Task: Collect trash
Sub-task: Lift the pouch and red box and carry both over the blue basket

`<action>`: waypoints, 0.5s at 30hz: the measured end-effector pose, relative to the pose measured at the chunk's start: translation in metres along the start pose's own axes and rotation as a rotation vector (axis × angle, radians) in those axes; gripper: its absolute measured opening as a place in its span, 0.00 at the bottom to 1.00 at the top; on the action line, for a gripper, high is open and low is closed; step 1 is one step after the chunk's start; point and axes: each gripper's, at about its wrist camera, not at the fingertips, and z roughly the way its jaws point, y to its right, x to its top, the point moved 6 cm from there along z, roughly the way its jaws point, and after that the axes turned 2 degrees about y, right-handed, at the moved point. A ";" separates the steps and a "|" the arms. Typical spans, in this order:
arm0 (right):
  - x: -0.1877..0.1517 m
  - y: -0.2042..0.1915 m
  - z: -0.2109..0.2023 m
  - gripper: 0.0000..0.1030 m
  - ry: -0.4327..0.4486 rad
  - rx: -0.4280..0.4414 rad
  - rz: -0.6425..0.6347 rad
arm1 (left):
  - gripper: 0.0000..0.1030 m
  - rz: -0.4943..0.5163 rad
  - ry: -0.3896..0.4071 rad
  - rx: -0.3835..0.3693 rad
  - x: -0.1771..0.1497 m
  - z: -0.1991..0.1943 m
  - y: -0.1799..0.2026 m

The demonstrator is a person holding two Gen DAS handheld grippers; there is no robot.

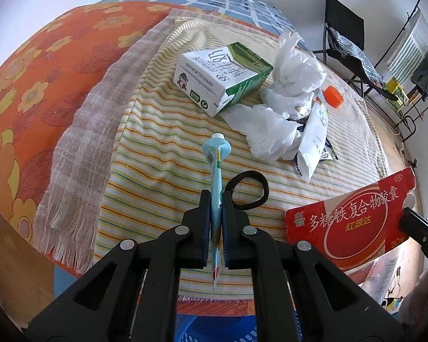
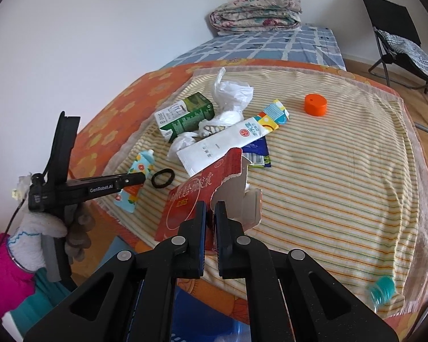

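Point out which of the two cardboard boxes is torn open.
The red medicine box, clamped in the right gripper: its edge is ragged and its flaps hang loose. The green-and-white carton lies intact on the striped towel.

Left wrist view looks steeply down along its own left gripper (image 1: pixel 215 196), close over the near edge of the yellow striped towel (image 1: pixel 162 131) on the bed. Right wrist view tilts down less steeply along the right gripper (image 2: pixel 211 208), taking in the towel and the wall beyond. Both views share the green-and-white milk carton (image 1: pixel 222 77) (image 2: pixel 182 116) ahead of the grippers and the black hair tie loop (image 1: pixel 249 189) (image 2: pixel 163 178). Left of its own gripper, the right view shows the left gripper (image 2: pixel 141 178).
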 end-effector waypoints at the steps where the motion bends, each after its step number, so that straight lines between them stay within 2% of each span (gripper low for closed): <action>1: 0.000 -0.002 -0.002 0.04 0.002 0.004 -0.006 | 0.05 0.005 0.007 -0.004 0.001 -0.003 0.001; 6: 0.002 -0.018 -0.028 0.03 0.028 0.029 -0.039 | 0.05 0.007 0.030 -0.033 -0.001 -0.019 0.002; 9: -0.002 -0.028 -0.054 0.03 0.070 0.011 -0.101 | 0.05 0.026 0.045 -0.045 -0.006 -0.031 0.005; 15: -0.026 -0.022 -0.081 0.03 0.062 0.035 -0.070 | 0.05 0.085 0.081 -0.080 -0.021 -0.062 0.022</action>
